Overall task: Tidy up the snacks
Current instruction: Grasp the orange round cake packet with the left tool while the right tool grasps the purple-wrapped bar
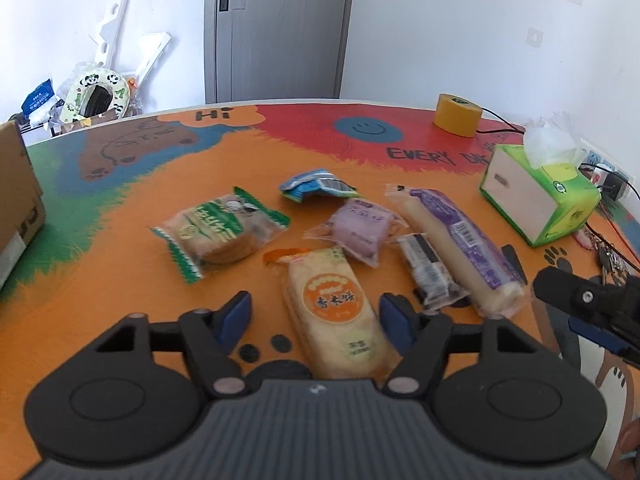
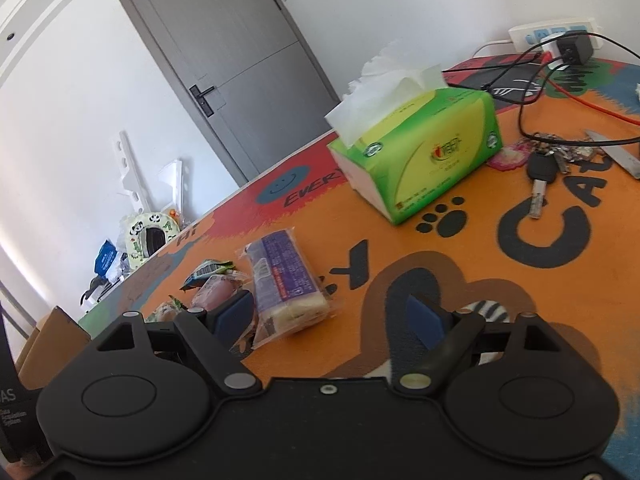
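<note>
Left tool (image 1: 316, 316) sits low over the desk (image 1: 120, 320), jaws partly apart and straddling the orange-label cracker pack (image 1: 334, 312); the right pad is at or just beside the pack's edge, a clear gap shows at the left pad, so no grip is confirmed. Desk to the left of this pack is bare. Close on its right lie a small dark-printed packet (image 1: 430, 272) and the long purple-wrapped roll (image 1: 460, 244), which crowd that side. Behind it: purple bun pack (image 1: 360, 228), green-edged biscuit pack (image 1: 220, 232), crumpled blue wrapper (image 1: 316, 186), all clustered mid-desk, well clear of the far edge. Cardboard box (image 1: 16, 208) stands at the left border; tissue box (image 1: 540, 196) and yellow tape roll (image 1: 458, 114) occupy the right rear. Right tool (image 2: 332, 316) has jaws wide apart, nothing between the pads; its left finger (image 2: 234, 314) is near the end of the purple-wrapped roll, without visible contact. Open orange surface lies ahead of the right finger; keys (image 2: 540, 168) and cables (image 2: 528, 92) sit farther right.
</note>
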Tool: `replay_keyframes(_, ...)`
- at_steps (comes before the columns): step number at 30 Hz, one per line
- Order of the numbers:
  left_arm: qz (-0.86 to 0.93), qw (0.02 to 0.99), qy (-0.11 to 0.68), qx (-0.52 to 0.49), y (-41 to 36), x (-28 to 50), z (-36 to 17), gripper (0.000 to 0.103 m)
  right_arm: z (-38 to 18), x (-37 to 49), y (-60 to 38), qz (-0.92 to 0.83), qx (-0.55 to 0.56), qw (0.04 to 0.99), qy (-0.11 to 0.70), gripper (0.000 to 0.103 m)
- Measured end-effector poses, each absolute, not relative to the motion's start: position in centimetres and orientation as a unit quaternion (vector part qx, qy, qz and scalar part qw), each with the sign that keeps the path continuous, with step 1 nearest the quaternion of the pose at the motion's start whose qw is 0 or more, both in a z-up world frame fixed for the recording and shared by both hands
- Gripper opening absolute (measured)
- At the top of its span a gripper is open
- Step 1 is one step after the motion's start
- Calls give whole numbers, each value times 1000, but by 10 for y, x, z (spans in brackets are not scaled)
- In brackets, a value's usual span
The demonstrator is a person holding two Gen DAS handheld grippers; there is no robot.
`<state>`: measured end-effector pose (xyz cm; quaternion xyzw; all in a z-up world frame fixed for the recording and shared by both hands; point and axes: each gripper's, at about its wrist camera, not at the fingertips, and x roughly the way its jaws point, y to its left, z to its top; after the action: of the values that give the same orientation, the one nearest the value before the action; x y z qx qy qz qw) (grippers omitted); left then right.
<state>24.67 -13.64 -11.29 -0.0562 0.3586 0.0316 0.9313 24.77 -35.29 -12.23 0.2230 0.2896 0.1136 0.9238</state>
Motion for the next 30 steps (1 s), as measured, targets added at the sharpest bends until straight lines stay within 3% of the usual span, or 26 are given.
replay_keyframes(3, 30, 932, 358, -48, -135, 246, -112, 55, -120, 252, -346, 116, 215, 925, 290, 84)
replay_keyframes(5, 30, 933, 355, -49, -131, 245, -112, 34, -117, 255, -342, 118, 207, 928, 287, 84)
replay_keyframes(19, 31, 933, 346, -88, -113, 242, -106, 34, -113, 289, -313, 116, 155, 933, 303, 79)
replay_keyframes(26, 33, 932, 350, -91, -107, 236, -106, 34, -118, 290, -303, 110, 129, 932, 321, 44)
replay_keyframes(30, 25, 929, 358, -94, -106, 231, -108, 34, -117, 281, -304, 108, 129, 931, 325, 40)
